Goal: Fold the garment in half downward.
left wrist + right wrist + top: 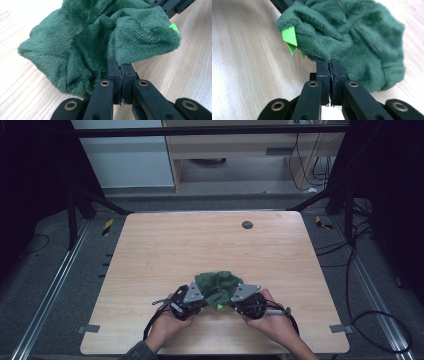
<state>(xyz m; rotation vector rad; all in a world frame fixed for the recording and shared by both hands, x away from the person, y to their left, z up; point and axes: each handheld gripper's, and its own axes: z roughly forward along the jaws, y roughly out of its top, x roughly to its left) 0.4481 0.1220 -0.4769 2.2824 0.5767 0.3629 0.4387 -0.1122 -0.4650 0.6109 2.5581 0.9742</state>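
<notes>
Both the left gripper (120,65) and right gripper (330,61) pinch the soft green fuzzy cloth (218,286) tight between their fingers, above the pale wooden bench (165,250).

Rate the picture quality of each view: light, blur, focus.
High view: dim, dark at the sides, the green cloth small and soft in detail. Left gripper view: bright and even, cloth pile sharp, left tool crisp, table a little washed out. Right gripper view: well lit, right tool sharp, the light green tag clear.
</notes>
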